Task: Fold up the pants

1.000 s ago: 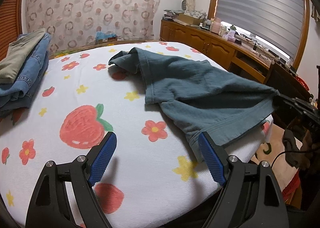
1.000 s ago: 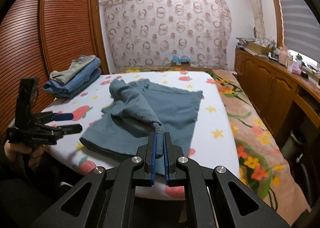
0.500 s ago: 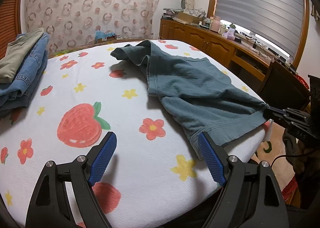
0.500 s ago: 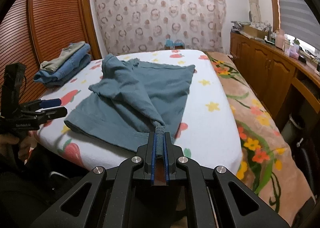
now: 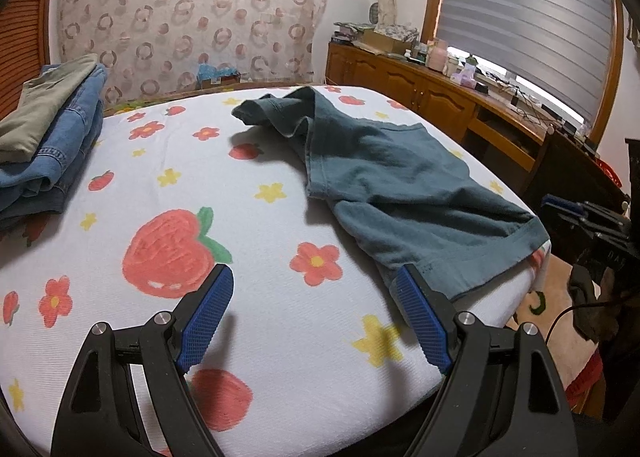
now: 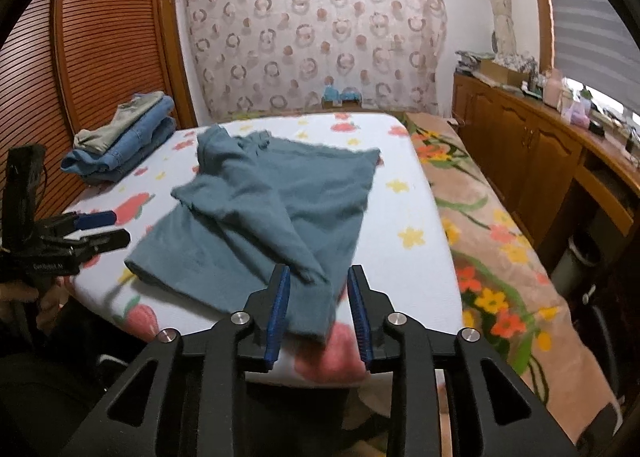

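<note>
Right now the teal shorts (image 6: 276, 217) are lying crumpled on the fruit-and-flower print sheet (image 5: 160, 185), waistband end toward the far patterned curtain (image 6: 320, 37), hem at the near edge of the bed, one leg flopped diagonally over the other w/ a bunched corner at the top left. Step in hand, as I'm reading it: letting go of the pulled hem corner so the garment is settling flat before the first fold. To do it well: be backing the right gripper (image 6: 320, 313) off w/o dragging cloth, then be smoothing the twisted leg so both legs are stacking edge to edge.

Right gripper jaws have just been opening; they're standing partway apart, the hem corner is sitting between the pads but not pinched. It's angling down at the near bed edge. Left gripper (image 5: 316, 317) is gaping wide, holding nothing, hovering over bare sheet just beside the shorts' left hem, tilting down more steeply. Folded jeans & a khaki garment (image 5: 44, 137) are stacking well apart at the far left.
</note>
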Tool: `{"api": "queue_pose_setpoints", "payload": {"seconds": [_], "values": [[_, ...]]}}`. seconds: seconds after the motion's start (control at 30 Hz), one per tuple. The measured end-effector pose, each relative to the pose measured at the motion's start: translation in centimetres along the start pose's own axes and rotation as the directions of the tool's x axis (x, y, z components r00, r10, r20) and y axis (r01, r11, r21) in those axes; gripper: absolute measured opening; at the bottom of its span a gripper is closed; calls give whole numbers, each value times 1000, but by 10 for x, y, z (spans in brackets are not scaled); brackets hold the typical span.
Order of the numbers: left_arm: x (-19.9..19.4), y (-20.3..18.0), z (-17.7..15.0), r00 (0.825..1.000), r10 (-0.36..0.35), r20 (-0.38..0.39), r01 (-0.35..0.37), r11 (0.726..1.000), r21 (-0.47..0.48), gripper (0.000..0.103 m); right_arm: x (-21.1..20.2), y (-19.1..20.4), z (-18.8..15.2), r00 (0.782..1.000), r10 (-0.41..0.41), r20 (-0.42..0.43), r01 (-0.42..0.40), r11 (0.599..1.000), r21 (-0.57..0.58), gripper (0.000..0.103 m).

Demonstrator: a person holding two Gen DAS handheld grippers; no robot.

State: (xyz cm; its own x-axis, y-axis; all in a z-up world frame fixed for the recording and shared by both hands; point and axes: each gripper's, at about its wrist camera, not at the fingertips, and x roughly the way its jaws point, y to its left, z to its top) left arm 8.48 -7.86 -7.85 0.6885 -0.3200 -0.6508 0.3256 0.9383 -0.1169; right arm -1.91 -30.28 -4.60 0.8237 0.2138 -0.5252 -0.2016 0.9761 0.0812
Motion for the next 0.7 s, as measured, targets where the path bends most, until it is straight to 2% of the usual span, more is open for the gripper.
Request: {"api": "queue_pose_setpoints", "payload": {"seconds": [0.27, 0.47, 0.6, 0.7], "values": [[-4, 10, 3, 1000, 13, 25, -13, 1000, -29, 84, 32, 35, 23, 998, 59, -13, -60, 993, -105, 46], [-7, 20, 4, 999, 28, 41, -26, 998, -50, 84, 73, 50, 25, 988, 119, -93, -132, 982, -138, 47], [-9, 25, 3, 998, 32, 47, -28, 997, -67, 84, 94, 52, 18, 982, 108, -155, -132, 978, -159, 48], [-9, 29, 2, 998, 36, 49, -32, 997, -77, 84, 97, 52, 18, 985, 104, -136, -127, 976, -176, 53]]}}
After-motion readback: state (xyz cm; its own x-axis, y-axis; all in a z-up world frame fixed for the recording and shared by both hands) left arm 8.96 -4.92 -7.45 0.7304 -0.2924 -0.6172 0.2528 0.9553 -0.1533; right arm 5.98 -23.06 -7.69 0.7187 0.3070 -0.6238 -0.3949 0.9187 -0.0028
